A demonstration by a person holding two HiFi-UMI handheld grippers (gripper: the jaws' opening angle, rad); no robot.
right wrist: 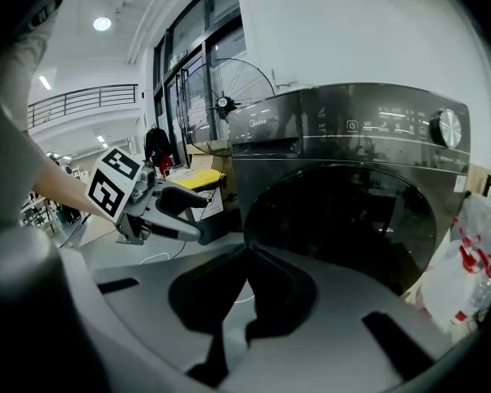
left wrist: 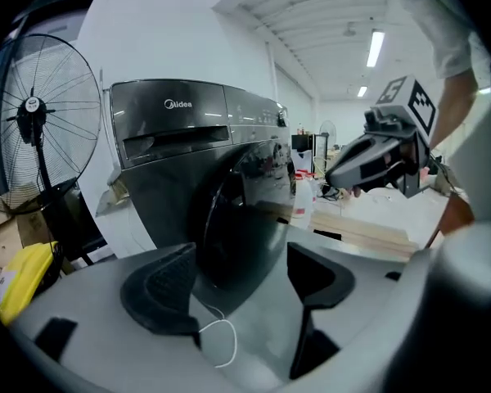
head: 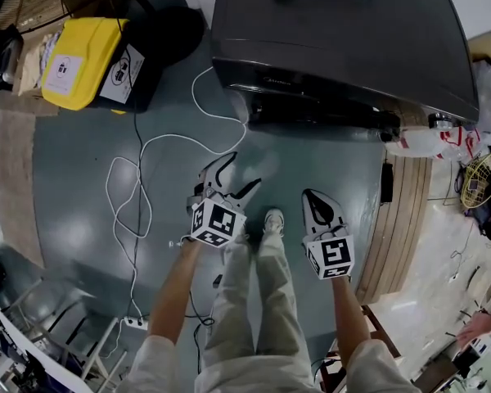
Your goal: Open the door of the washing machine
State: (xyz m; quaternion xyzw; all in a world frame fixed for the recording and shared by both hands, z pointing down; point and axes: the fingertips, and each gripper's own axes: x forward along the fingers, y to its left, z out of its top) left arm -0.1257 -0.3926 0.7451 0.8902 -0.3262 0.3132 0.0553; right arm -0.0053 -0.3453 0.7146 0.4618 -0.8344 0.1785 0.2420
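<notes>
A dark grey front-loading washing machine (head: 344, 39) stands on the floor ahead of me, its top toward the upper edge of the head view. Its round dark glass door (left wrist: 237, 219) (right wrist: 344, 211) lies closed against the front panel. My left gripper (head: 239, 174) (left wrist: 241, 281) hangs short of the door with its jaws spread wide and nothing between them; the right gripper view shows it too, as the left gripper (right wrist: 203, 215). My right gripper (head: 313, 195) (right wrist: 245, 289) is beside it, shut and empty, also clear of the machine.
A white cable (head: 139, 187) loops over the floor to a power strip (head: 135, 323). A yellow box (head: 78, 60) and a standing fan (left wrist: 33, 121) are left of the machine. Wooden planks (head: 401, 219) and a plastic bag (right wrist: 466, 277) lie to its right.
</notes>
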